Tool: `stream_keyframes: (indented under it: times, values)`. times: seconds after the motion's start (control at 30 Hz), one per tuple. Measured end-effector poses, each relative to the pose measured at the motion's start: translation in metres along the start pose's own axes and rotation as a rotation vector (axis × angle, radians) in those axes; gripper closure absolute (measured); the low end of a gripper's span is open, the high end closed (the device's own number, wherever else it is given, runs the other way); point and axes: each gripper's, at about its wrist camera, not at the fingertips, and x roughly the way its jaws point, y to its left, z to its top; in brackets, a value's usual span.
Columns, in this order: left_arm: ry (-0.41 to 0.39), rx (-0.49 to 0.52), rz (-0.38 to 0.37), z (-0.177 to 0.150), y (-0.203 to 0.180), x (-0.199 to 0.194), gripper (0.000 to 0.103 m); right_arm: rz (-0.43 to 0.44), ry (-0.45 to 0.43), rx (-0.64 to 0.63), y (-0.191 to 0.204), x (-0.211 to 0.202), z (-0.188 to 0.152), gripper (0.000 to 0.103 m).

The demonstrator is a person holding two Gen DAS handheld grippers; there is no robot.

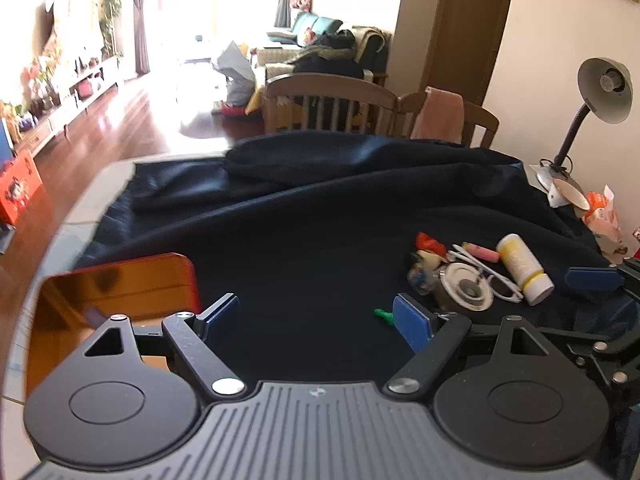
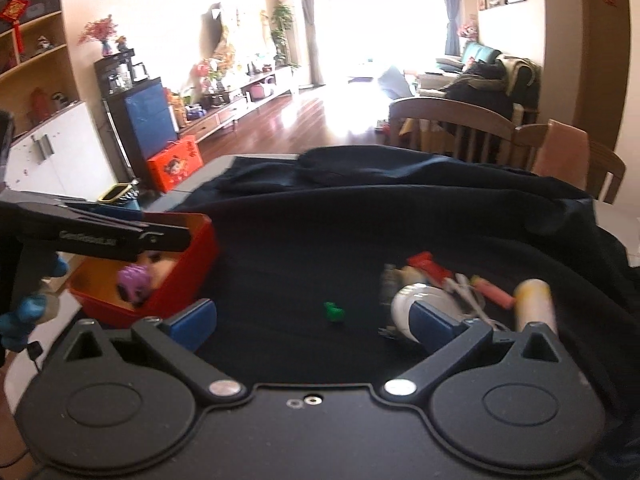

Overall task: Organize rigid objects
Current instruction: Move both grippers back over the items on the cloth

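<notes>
Dark cloth (image 1: 320,240), one red box (image 2: 192,264), one green piece (image 2: 334,312), two grippers agape

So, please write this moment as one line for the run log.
left gripper: open, empty | right gripper: open, empty | red box: holds purple toy | green piece: loose on dark cloth | pile: unsorted
</notes>
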Motion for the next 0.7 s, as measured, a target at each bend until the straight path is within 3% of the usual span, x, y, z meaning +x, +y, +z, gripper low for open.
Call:
stream_keyframes:
  times: [0.13,0.4,0.7]
  values:
    - [0.027,-0.015,-0.028,-0.003,-0.014,0.019,0.019,-0.025,0.014,0.01,-0.026,0.005,-0.004,0.0]
    - [0.078,0.029,0.0,-0.011,-0.042,0.059,0.019,-0.058,0.062,0.044,-0.067,0.018,-0.01,0.0]
    - [0.131,-0.006,-0.021,-0.013,-0.047,0.099,0.019,-0.072,0.123,0.076,-0.088,0.044,-0.012,0.003]
